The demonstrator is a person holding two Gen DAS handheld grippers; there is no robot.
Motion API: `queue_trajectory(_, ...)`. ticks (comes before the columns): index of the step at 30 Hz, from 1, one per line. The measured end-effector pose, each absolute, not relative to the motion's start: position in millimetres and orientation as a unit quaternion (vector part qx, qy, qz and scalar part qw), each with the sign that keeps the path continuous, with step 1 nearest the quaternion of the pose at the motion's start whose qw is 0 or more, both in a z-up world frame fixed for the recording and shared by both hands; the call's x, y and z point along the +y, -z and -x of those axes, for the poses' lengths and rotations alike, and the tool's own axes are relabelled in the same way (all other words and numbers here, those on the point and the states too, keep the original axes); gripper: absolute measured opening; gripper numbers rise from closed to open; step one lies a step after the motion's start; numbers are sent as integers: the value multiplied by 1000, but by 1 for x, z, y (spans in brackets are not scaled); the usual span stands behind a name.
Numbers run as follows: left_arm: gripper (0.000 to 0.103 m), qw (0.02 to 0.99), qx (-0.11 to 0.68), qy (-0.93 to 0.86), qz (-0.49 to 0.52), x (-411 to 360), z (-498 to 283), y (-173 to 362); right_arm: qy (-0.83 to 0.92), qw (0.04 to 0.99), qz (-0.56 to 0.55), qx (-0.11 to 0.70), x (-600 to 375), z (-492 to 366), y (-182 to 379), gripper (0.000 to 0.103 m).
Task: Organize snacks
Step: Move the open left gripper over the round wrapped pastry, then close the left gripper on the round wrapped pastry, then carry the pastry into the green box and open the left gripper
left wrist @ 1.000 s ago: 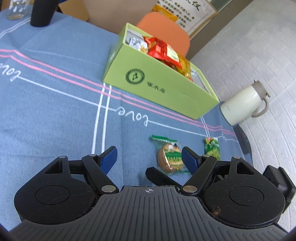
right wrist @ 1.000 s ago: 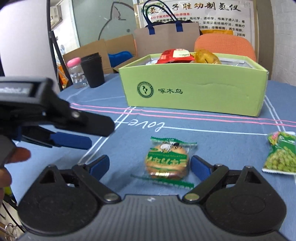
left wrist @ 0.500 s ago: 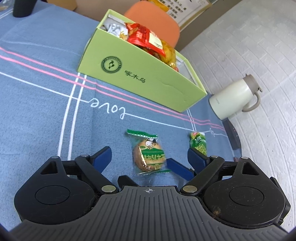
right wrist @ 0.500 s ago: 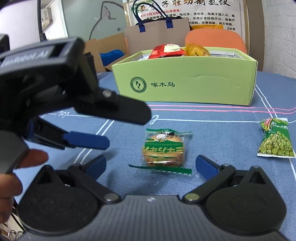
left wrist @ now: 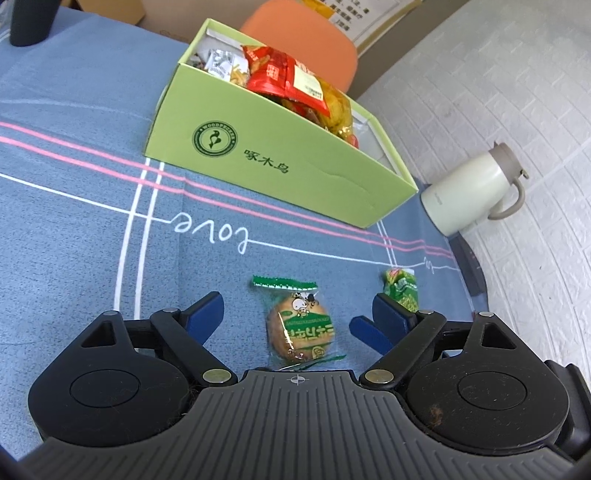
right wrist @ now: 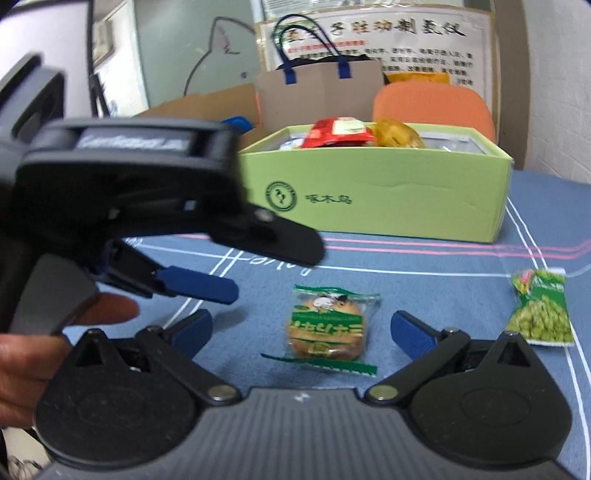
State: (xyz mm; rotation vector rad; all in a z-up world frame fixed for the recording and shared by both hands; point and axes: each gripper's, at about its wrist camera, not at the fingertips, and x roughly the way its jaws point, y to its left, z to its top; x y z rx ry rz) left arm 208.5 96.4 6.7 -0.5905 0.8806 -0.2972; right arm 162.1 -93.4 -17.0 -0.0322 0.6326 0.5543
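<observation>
Several snacks are already packed in the light-green cardboard box (left wrist: pixel 280 155) at upper centre, while the clear-wrapped round cake (left wrist: pixel 301 328), framed at lower centre by the released left claw (left wrist: pixel 295 314) and released right claw (right wrist: pixel 301 330), and the green pea packet (right wrist: pixel 541 308) at right are left on the blue-clothed table (left wrist: pixel 74 221).

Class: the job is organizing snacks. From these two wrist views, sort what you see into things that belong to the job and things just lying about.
Belongs to the job:
green box
cake packet
green pea packet
left gripper
right gripper

Just lying about:
white jug
orange chair
paper bag
dark cup
</observation>
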Motion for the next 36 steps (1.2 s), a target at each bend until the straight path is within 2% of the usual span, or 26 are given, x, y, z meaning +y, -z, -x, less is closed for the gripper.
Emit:
queue_trajectory(3,68,849,424,160,270,90,-212,-6,-261,914,30,309,-93,-163,19,102)
queue_trajectory(16,61,842,445,176,250,72,-218,3,-250,912,47,321,-90,-176,28,100)
queue_trajectory(18,51,839,451,177,247,69,-218,7,-254,909,50,327,-91,-178,29,97)
queue_trajectory(19,48,838,455,175,245,68,-218,8,-255,907,55,330,-90,-178,30,86)
queue_trajectory(20,44,839,454,175,244,67,-218,10,-253,908,66,327,-87,-176,29,82)
queue_trajectory(22,40,843,452,174,234,63,-216,10,-250,909,75,326,-85,-176,29,80)
queue_trajectory(23,33,847,452,167,225,62,-214,9,-249,909,78,324,-85,-175,29,78)
queue_trajectory(24,18,851,453,156,216,60,-213,9,-248,910,78,323,-86,-174,29,77)
queue_trajectory(26,7,859,449,139,201,62,-211,7,-248,911,78,321,-93,-171,28,66)
queue_trajectory(27,1,859,447,140,208,65,-210,6,-249,911,72,321,-98,-169,27,66)
queue_trajectory(36,0,873,401,161,224,63,-211,-25,-237,931,55,274,-114,-168,-4,65)
